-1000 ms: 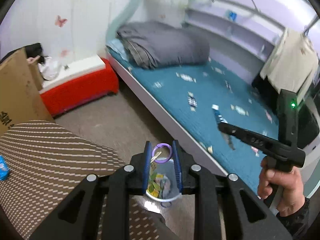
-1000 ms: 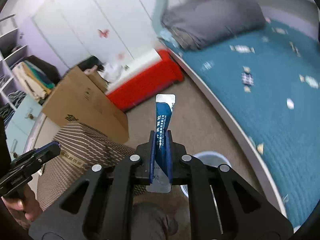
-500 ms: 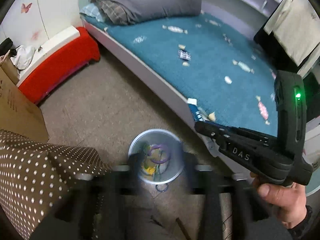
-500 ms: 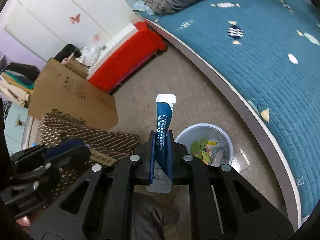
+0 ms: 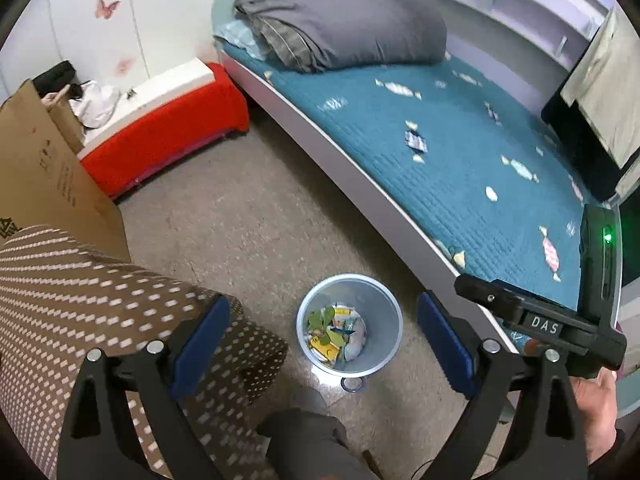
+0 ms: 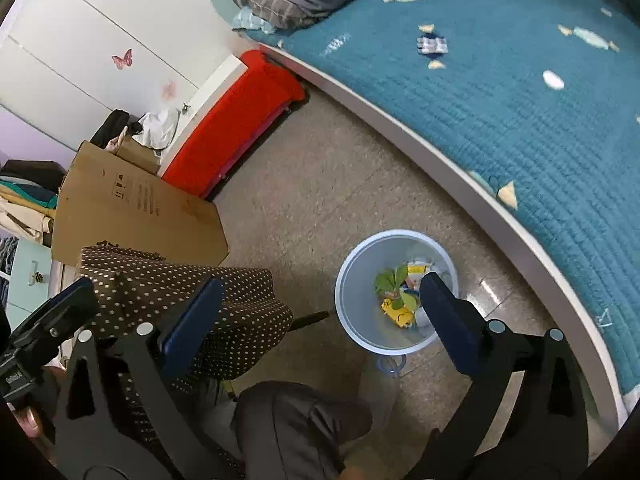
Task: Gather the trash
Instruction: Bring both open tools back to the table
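A pale blue trash bin [image 5: 379, 344] stands on the floor beside the bed, with wrappers and green leaves inside; it also shows in the right wrist view [image 6: 352, 308]. My left gripper [image 5: 326, 342] is open and empty, high above the bin. My right gripper [image 6: 316, 312] is open and empty, above the bin's left side; its body shows in the left wrist view [image 5: 532, 320]. Several candy wrappers [image 5: 414, 142] lie scattered on the teal bedspread [image 5: 460, 184], also in the right wrist view [image 6: 432, 46].
A brown dotted seat [image 5: 92, 300] sits at the left. A cardboard box [image 5: 44, 184] and a red bench [image 5: 168, 132] stand by the wall. A grey duvet [image 5: 344, 36] lies at the head of the bed. A small ring [image 5: 352, 385] lies by the bin's base.
Both grippers have opened. The blue sachet has left the right gripper and the purple ring has left the left gripper. Both cameras now look down at the bin.
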A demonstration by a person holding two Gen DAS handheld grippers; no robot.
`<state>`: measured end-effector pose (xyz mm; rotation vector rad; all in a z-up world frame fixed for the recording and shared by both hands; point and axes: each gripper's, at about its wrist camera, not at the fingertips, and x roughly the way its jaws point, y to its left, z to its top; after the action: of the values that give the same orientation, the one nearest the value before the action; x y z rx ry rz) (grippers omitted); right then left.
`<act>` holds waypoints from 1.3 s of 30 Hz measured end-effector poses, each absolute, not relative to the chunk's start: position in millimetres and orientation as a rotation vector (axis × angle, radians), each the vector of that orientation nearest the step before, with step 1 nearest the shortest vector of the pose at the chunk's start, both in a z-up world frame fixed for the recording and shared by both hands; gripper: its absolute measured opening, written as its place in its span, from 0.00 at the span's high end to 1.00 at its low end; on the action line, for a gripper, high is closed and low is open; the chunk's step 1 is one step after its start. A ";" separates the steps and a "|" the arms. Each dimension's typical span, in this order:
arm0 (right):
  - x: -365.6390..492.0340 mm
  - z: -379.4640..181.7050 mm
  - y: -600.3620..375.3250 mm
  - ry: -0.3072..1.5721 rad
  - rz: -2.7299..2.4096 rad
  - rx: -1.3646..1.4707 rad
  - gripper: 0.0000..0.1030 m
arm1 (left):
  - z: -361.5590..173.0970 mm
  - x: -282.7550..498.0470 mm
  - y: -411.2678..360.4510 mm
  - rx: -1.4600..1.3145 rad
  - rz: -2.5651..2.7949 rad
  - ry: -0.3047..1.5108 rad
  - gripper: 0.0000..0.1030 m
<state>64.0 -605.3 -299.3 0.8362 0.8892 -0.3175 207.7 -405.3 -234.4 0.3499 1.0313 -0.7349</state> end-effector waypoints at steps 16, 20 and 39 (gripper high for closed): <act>104.3 -167.3 -498.2 0.757 -0.134 0.581 0.06 | -132.9 185.2 -275.7 0.190 -0.630 0.782 0.09; 114.8 -144.2 -469.1 0.737 -0.093 0.518 0.06 | -118.0 183.3 -242.5 0.148 -0.586 0.741 0.09; 179.4 -100.7 -329.5 0.724 0.123 0.267 0.06 | -104.9 185.4 -63.4 -0.057 -0.210 0.647 0.08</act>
<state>179.4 -329.5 -100.7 0.2673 0.7242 0.1229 185.4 -63.4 -104.9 -0.0568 0.6471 -0.2095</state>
